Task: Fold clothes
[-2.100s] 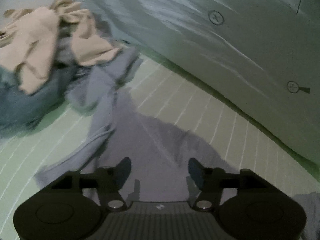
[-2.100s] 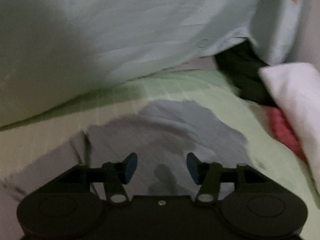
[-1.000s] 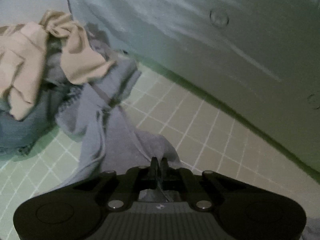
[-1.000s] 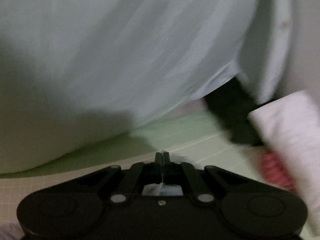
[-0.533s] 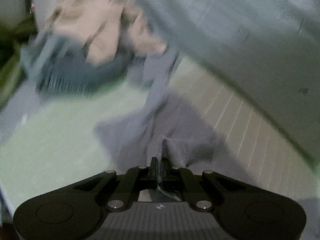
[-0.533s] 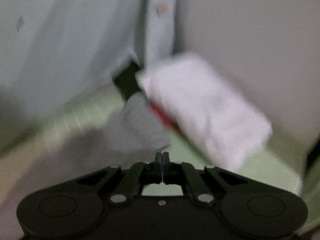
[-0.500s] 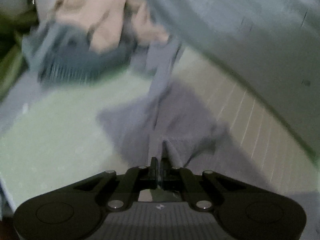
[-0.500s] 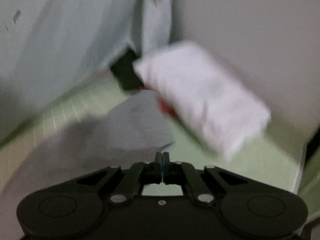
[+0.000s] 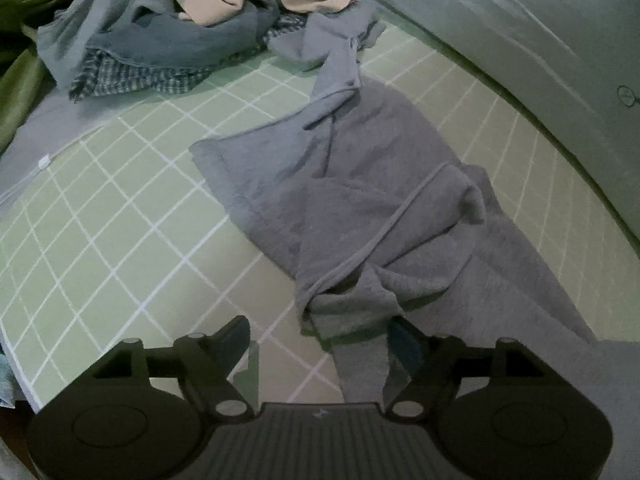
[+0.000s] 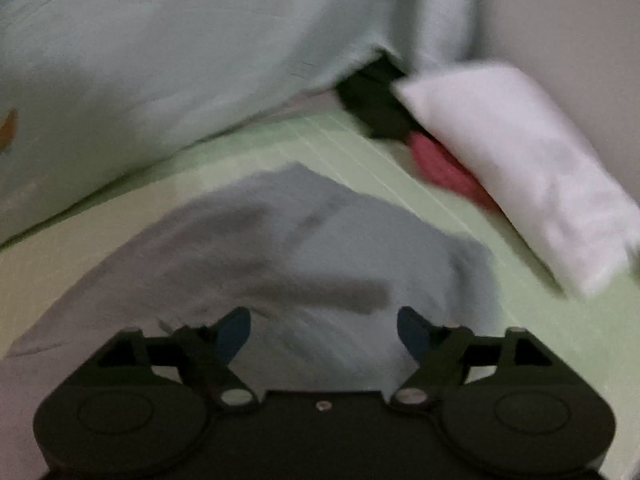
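The grey knit garment (image 9: 372, 184) lies spread and rumpled on the pale green sheet with a white grid (image 9: 120, 216) that covers the bed, running from the clothes heap at the far edge down toward the near edge. In the left wrist view, the left tool (image 9: 320, 340) stands over the garment's near end with its jaws opening, wide apart; a bunched fold of the grey fabric lies between them, nearer the right-hand finger (image 9: 404, 340), and the pads do not press on it. The left-hand finger stands over bare sheet. At the far left corner of the bed sits a heap of unfolded clothes (image 9: 168, 36): a beige piece on top, blue-grey fabric beneath, a checked piece at the bottom; one end of the grey garment reaches up to touch this heap. A pale blue-green wall (image 9: 540, 40) borders the bed's far edge. In the right wrist view, which is blurred, the right tool (image 10: 322, 332) is likewise opening, jaws wide apart, poised over another part of the grey garment (image 10: 312, 248); fabric shows between the fingers, but whether it touches either pad cannot be told. Toward the far right edge of the bed lies a white pillow (image 10: 520, 164), with a red fabric item (image 10: 436, 164) and a dark item (image 10: 376, 104) just beside it.
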`<action>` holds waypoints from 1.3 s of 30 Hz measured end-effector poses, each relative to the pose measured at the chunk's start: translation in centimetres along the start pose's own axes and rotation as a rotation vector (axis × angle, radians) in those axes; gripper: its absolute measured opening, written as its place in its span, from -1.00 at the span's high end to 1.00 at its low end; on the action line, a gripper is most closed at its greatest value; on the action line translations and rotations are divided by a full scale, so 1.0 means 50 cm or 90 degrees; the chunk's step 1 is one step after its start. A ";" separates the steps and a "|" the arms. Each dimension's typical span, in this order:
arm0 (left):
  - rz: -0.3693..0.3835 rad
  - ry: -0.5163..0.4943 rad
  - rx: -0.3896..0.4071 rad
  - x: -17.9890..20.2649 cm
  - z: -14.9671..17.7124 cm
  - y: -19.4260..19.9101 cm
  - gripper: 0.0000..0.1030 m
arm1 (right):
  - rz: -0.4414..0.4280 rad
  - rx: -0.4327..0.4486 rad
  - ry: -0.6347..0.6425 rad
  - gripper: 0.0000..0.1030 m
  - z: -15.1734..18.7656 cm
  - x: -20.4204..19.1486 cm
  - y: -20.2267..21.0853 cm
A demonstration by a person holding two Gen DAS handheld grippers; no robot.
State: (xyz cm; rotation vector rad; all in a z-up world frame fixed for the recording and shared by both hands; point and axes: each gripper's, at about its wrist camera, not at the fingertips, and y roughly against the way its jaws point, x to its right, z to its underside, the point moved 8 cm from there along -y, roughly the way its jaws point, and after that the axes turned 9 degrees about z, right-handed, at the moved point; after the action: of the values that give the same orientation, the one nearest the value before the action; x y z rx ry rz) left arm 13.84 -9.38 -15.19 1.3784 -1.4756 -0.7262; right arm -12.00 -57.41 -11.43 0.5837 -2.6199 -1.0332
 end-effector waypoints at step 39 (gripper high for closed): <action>-0.076 0.061 0.104 -0.122 -0.051 0.090 -0.41 | -0.075 -0.070 0.090 -0.81 -0.001 -0.151 -0.055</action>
State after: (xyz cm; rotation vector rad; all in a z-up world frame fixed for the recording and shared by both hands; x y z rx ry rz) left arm 13.83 -2.18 -11.69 1.6139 -1.4111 -0.6150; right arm -4.58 -55.83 -14.04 0.7640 -2.4149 -1.1195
